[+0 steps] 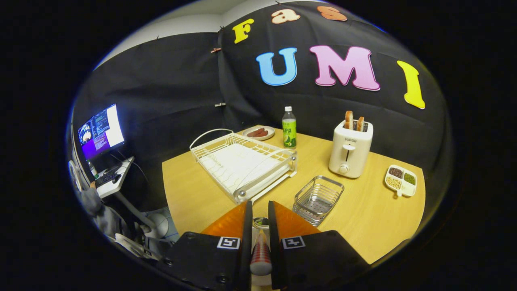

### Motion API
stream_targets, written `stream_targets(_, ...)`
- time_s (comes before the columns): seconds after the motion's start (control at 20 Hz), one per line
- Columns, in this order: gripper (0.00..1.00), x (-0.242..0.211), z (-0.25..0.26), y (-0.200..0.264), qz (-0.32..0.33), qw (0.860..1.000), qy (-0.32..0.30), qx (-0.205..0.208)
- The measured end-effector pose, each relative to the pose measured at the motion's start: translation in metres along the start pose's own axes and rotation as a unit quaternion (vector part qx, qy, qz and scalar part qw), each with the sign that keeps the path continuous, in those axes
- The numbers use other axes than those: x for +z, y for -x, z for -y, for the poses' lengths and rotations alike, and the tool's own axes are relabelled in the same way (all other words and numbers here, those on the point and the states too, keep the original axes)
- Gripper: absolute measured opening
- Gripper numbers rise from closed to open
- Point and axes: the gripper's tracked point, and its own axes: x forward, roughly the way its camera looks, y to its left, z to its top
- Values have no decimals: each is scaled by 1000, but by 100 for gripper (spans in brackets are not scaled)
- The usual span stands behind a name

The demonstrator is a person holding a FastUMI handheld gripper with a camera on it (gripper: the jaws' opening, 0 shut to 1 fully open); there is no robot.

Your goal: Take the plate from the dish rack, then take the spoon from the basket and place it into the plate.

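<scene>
Between my fingers: the fingers [245,216] are drawn close and pinch the spoon [260,252] by its banded handle, bowl end pointing forward toward the dish rack [242,161].
Why held so: a handle grip leaves the bowl free, so I judge it is set for lowering into the plate.
Plate: a pale sliver shows under the spoon, on the near side of the dish rack; likely the plate, but I cannot tell for sure.
Dish rack: no plate stands in its slots, so the first step looks done.
Basket: the wire basket [318,198] sits just right of the dish rack's near corner, nothing in it that I can see.
Step in hand: spoon is out, placing is left.
Counter edge: the counter [363,210] edge runs left of the dish rack and drops off to the floor; keep the spoon off that side.
Open room: bare counter lies near side of the dish rack, around my fingers, enough for a straight descent.
Clutter: toaster [349,153] well right of the dish rack, bottle [289,129] just behind it; both out of my path.
Risk: narrow handle grip, the spoon could swivel on release.
</scene>
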Motion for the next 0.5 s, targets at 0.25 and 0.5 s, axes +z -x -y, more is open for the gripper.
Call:
stream_targets(0.25,23,-37,-6,-18,-41,999,18,18)
stream_targets(0.5,24,-67,-2,-19,-73,997,19,12)
